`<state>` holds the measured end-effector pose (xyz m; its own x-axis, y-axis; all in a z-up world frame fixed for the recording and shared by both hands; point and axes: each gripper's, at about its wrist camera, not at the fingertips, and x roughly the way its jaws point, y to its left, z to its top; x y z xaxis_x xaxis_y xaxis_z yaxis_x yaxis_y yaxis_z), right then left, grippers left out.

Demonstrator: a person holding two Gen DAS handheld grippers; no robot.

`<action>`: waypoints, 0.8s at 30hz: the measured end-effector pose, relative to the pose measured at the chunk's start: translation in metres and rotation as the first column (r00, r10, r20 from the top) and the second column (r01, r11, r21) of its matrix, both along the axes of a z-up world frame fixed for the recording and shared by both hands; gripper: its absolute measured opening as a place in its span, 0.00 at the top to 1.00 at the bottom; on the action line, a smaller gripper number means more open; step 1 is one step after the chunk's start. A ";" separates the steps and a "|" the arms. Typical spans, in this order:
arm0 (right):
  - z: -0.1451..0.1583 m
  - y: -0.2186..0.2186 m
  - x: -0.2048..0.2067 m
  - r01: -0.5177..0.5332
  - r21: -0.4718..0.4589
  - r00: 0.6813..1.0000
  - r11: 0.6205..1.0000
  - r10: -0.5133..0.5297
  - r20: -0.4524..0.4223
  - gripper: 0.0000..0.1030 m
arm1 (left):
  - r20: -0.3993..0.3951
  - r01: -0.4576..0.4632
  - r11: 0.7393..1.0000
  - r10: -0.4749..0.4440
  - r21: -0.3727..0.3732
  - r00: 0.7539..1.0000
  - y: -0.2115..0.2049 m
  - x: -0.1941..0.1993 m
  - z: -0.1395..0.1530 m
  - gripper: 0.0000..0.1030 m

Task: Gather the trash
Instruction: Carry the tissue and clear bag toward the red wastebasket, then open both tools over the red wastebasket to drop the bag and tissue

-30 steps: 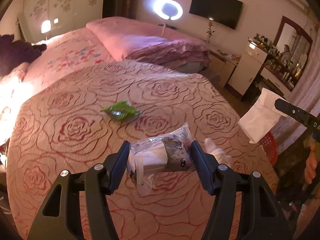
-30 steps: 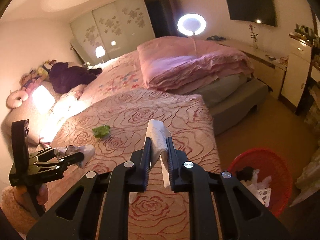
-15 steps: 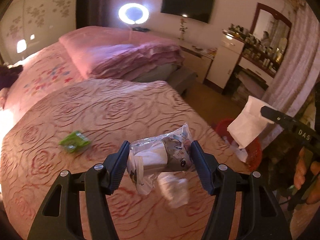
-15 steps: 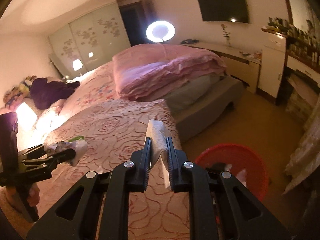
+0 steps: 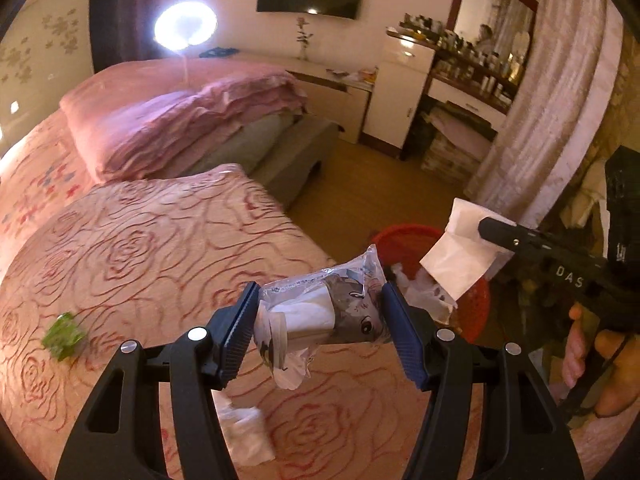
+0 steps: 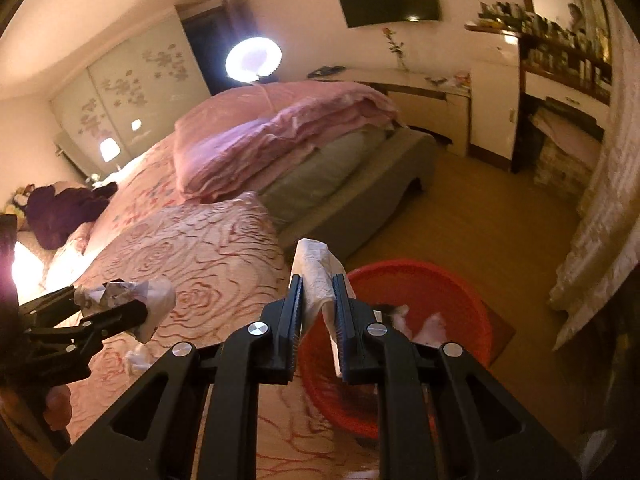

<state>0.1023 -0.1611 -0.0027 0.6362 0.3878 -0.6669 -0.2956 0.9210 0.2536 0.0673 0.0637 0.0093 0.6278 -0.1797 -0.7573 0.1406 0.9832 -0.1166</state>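
Observation:
My left gripper (image 5: 318, 328) is shut on a crumpled clear plastic wrapper (image 5: 320, 312) and holds it above the bed edge; it also shows in the right wrist view (image 6: 120, 308). My right gripper (image 6: 318, 312) is shut on a folded white tissue (image 6: 318, 276) over the rim of the red basket (image 6: 448, 292). In the left wrist view the tissue (image 5: 460, 256) hangs over the red basket (image 5: 400, 240), which holds white scraps. A green wrapper (image 5: 64, 336) and a crumpled white tissue (image 5: 244, 436) lie on the rose-patterned bedspread (image 5: 140, 252).
Folded pink quilts (image 5: 180, 120) lie at the far end of the bed. Wooden floor (image 6: 480, 220) runs between the bed and a white dresser (image 5: 404, 92). A curtain (image 5: 552, 120) hangs at the right. A purple plush toy (image 6: 60, 212) lies at the bed's head.
Both grippers have swung right, from over the bed towards the red basket, each still holding its item. The basket now lies much closer, under the right gripper's tissue.

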 end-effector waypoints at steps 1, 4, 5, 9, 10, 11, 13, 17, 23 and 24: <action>-0.002 -0.004 0.001 0.009 0.001 1.000 1.000 -0.009 -0.006 0.85 | -0.004 0.011 1.000 -0.011 -0.001 1.000 -0.005 0.003 -0.001 0.42; -0.006 -0.014 0.004 0.029 0.004 0.999 1.000 -0.029 -0.016 0.85 | -0.017 0.034 0.999 -0.034 0.002 0.999 -0.018 0.013 -0.004 0.42; -0.008 -0.018 0.005 0.038 0.004 0.999 0.999 -0.037 -0.019 0.85 | -0.023 0.038 0.999 -0.038 0.004 0.999 -0.022 0.015 -0.005 0.42; -0.011 -0.028 0.010 0.059 0.003 0.998 0.998 -0.059 -0.027 0.85 | -0.048 0.066 0.998 -0.065 0.018 0.997 -0.041 0.028 -0.013 0.42; -0.012 -0.030 0.011 0.063 0.003 0.998 0.998 -0.063 -0.029 0.85 | -0.053 0.075 0.997 -0.074 0.023 0.996 -0.046 0.031 -0.015 0.42; -0.012 -0.032 0.013 0.066 0.003 0.997 0.998 -0.066 -0.031 0.85 | -0.056 0.083 0.996 -0.081 0.025 0.995 -0.048 0.034 -0.017 0.42; -0.014 -0.037 0.015 0.077 0.004 0.996 0.997 -0.077 -0.037 0.85 | -0.068 0.103 0.994 -0.101 0.024 0.993 -0.057 0.039 -0.021 0.42; -0.017 -0.048 0.021 0.091 0.012 0.995 0.996 -0.090 -0.050 0.85 | -0.101 0.130 0.992 -0.128 0.009 0.987 -0.070 0.050 -0.031 0.42; -0.024 -0.060 0.027 0.116 0.033 0.990 0.993 -0.113 -0.081 0.85 | -0.150 0.168 0.986 -0.169 -0.023 0.974 -0.086 0.066 -0.044 0.42; -0.025 -0.061 0.027 0.118 0.033 0.990 0.992 -0.115 -0.084 0.85 | -0.159 0.175 0.984 -0.177 -0.028 0.971 -0.089 0.069 -0.046 0.42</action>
